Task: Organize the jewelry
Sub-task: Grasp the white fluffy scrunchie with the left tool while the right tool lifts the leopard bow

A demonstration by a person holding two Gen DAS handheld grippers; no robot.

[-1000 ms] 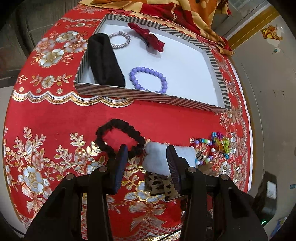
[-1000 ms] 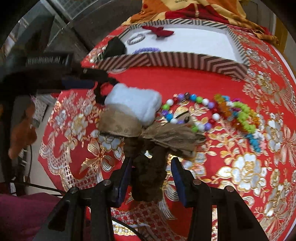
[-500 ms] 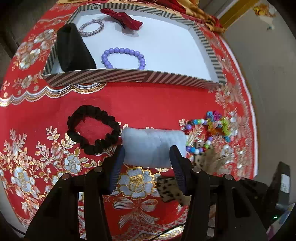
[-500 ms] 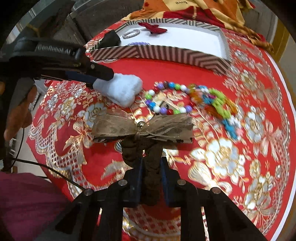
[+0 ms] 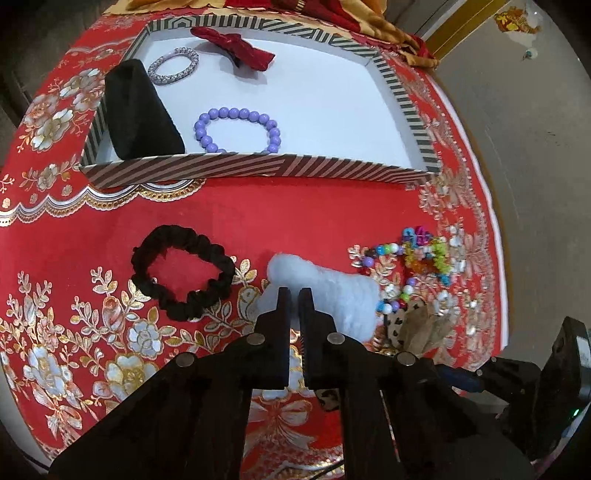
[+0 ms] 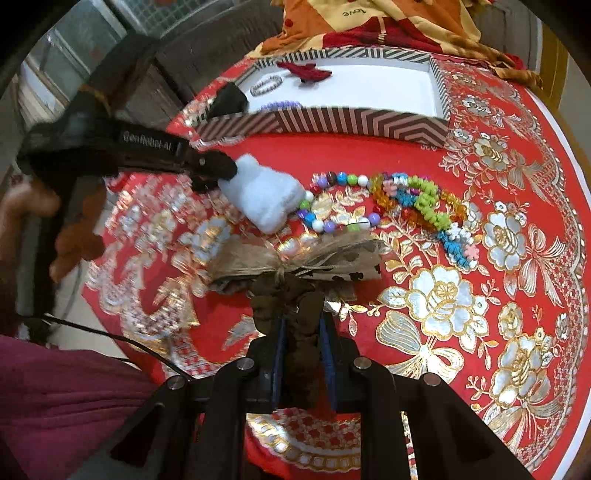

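Note:
My left gripper [image 5: 294, 295] is shut on a white fluffy hair band [image 5: 332, 291], also seen in the right wrist view [image 6: 262, 195]. My right gripper [image 6: 301, 325] is shut on the brown scrunchie of a tan leopard bow [image 6: 295, 254], lifted a little off the cloth. A black scrunchie [image 5: 183, 271] lies left of the white band. Coloured bead bracelets [image 6: 406, 199] lie on the cloth to the right. The striped tray [image 5: 258, 168] at the back holds a purple bead bracelet [image 5: 238, 129], a silver bracelet [image 5: 173, 66], a red bow [image 5: 236, 46] and a black cone [image 5: 136, 110].
The round table wears a red cloth with gold flowers [image 6: 480, 295]. Orange and red fabric [image 6: 369, 18] is heaped behind the tray. The table edge drops off at the right [image 5: 502, 258]. The person's hand and sleeve [image 6: 55, 387] are at the left.
My left gripper has closed on the white fluffy band. My right gripper has closed on the bow's scrunchie and raised it slightly.

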